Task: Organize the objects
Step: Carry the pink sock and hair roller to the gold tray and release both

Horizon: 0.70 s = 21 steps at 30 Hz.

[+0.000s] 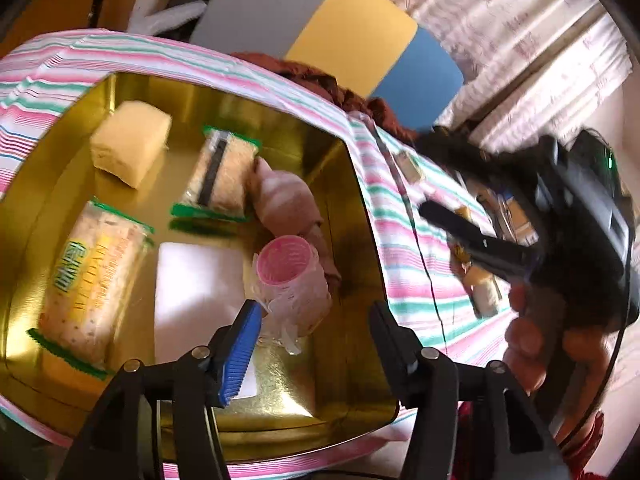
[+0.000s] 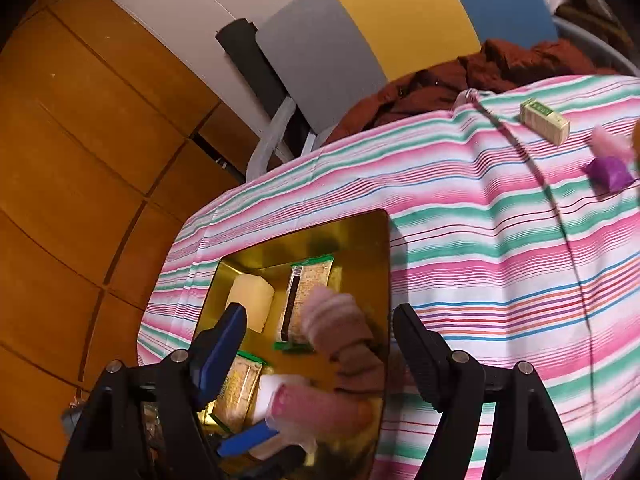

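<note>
On the table's striped pink, green and white cloth (image 1: 404, 248) sits our shiny gold tin tray (image 1: 352, 216), square with rounded corners. It holds a pale yellow sponge block (image 1: 130, 142), two crinkly green-edged snack packets (image 1: 222, 174) (image 1: 90, 284), a flat white pad (image 1: 196, 280), a soft pink rolled sock (image 1: 286, 200) and a ridged pink cup in clear wrap (image 1: 294, 276). Our left tongs (image 1: 316, 316) stand open over the near right of the tray, blue pad just beside the wrapped cup, not pressing it. Only the left view shows our other hand (image 1: 532, 340) gripping the black handle at the right. Only the right view shows a small cream box (image 2: 545, 121) and a purple piece (image 2: 609, 173) far right on the cloth. Our right tongs (image 2: 320, 344) hang open above the tray, angled downward, nothing between them.
</note>
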Tool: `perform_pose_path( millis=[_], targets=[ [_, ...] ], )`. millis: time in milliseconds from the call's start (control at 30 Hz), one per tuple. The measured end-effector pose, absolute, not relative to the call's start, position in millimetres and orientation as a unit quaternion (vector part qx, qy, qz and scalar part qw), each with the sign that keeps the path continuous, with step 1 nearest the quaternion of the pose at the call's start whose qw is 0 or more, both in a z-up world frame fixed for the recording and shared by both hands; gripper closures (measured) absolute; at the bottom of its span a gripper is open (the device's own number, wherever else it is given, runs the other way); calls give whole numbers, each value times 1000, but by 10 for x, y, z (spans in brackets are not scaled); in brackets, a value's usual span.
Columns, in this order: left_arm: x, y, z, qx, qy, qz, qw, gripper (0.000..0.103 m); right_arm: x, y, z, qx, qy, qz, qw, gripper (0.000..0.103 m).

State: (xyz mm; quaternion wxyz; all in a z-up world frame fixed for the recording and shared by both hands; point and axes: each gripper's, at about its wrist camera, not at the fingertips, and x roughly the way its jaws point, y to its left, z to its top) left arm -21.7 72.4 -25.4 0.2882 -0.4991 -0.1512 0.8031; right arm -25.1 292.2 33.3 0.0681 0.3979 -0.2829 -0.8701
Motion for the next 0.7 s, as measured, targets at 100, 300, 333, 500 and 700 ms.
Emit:
perform_pose_path(
  millis=[100,300,333,500,700],
  targets=[
    [-180,673,-153,-476,-143,825,270,41,-159,2991,348,396,-285,-871,63,26],
    [-245,589,-43,-456,-165,841,240,39,3,3162,322,395,-304,-865,54,25],
    [-249,579,-35,-453,-165,844,234,39,39,3199,318,394,-308,-864,51,25],
    [-245,574,-14,-449,-161,852,216,38,154,3358,308,390,-313,-865,35,24],
    [-178,706,2,-451,-150,849,231,34,249,3539,227,398,-315,-861,16,23]
  ],
)
